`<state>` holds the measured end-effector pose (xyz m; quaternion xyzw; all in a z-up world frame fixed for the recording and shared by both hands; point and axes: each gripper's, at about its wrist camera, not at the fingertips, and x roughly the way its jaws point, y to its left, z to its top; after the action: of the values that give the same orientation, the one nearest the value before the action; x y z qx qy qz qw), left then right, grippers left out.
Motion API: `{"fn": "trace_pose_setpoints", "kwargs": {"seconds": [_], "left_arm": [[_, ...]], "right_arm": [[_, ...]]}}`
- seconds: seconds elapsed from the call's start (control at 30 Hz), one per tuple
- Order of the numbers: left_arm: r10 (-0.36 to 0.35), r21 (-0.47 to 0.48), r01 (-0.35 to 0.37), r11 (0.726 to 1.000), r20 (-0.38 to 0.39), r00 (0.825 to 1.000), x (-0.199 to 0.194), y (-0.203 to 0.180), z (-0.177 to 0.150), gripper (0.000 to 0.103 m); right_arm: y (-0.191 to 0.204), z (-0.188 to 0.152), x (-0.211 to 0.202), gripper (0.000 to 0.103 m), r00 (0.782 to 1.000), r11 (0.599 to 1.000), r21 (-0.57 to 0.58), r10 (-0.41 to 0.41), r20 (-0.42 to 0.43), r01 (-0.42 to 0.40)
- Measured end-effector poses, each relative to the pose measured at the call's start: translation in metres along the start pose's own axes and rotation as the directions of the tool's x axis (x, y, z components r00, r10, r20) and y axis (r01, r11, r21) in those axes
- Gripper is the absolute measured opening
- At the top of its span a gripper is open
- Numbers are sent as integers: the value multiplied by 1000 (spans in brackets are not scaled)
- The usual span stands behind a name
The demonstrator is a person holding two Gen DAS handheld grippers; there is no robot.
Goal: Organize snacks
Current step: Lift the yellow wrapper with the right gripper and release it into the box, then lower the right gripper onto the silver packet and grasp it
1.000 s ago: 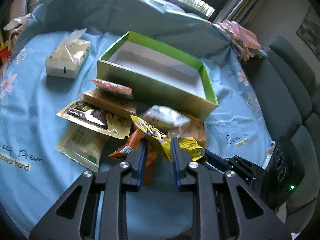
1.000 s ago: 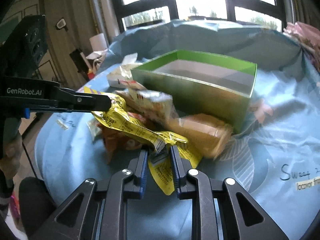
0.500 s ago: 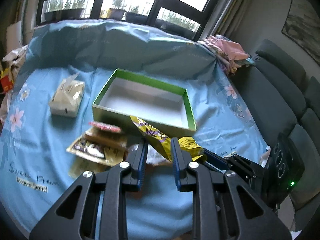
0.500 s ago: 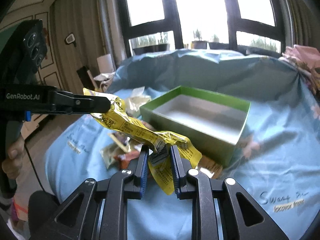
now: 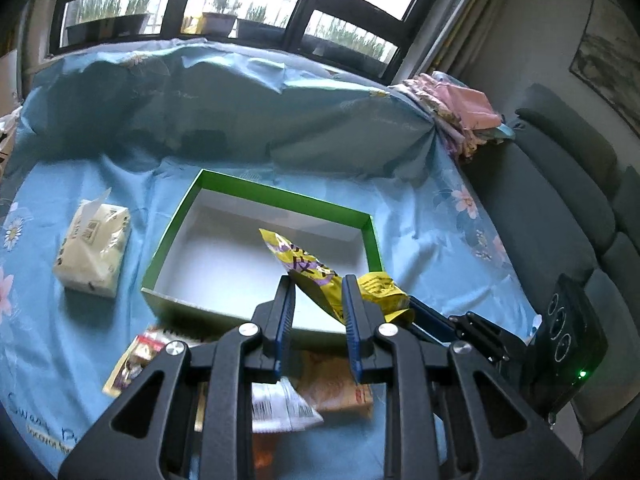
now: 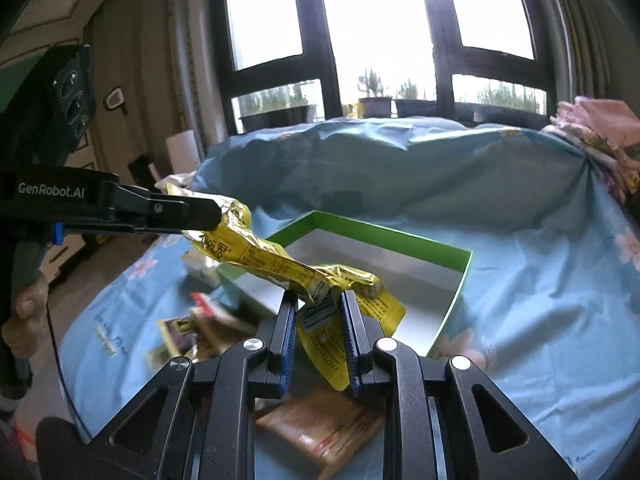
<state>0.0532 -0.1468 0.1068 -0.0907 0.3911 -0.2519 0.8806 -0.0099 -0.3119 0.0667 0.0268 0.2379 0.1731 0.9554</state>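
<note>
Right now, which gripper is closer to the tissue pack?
Left. The left gripper holds the yellow snack bag's end toward the tissue pack's side; the right gripper holds the end farther from it.

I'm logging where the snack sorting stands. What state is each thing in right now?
Yellow snack packet: lifted, stretched between both grippers, above the box.
Left hand-held gripper: shut on one end of the packet.
Right hand-held gripper: shut on the other end.
Green box: open, nothing inside.
Tissue pack: opened, a tissue sticking out.
Remaining snack packets: loose on the cloth.
</note>
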Motion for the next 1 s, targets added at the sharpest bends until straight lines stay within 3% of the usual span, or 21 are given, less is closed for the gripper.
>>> {"fn": "trace_pose_setpoints", "kwargs": {"seconds": [0.4,0.47,0.6,0.63,0.7,0.77,0.83,1.0], "left_arm": [[39,-32,-43,999,-101,994,72,21,14,25],[61,-32,-65,997,-119,991,83,24,13,30],[106,-18,-110,994,-129,986,95,25,10,65],[113,-11,-116,993,-123,986,95,24,9,67],[133,1,-134,991,-117,984,91,22,7,67],[146,8,-146,989,-110,983,86,22,7,71],[166,11,-166,986,-90,982,76,23,5,85],[197,11,-196,980,-65,978,53,26,-4,87]], "right_arm": [[-33,-4,59,23,995,998,44,-39,-92,43],[-35,-5,63,23,993,997,40,-57,-105,61],[-43,-4,62,33,992,993,70,-92,-89,98],[-46,-4,61,41,991,991,77,-99,-86,105],[-51,-5,56,46,992,989,94,-103,-74,110],[-55,-5,49,46,993,988,109,-103,-62,109],[-56,-4,42,47,994,987,118,-100,-47,105],[-55,-6,25,47,996,987,137,-87,-27,90]]}}
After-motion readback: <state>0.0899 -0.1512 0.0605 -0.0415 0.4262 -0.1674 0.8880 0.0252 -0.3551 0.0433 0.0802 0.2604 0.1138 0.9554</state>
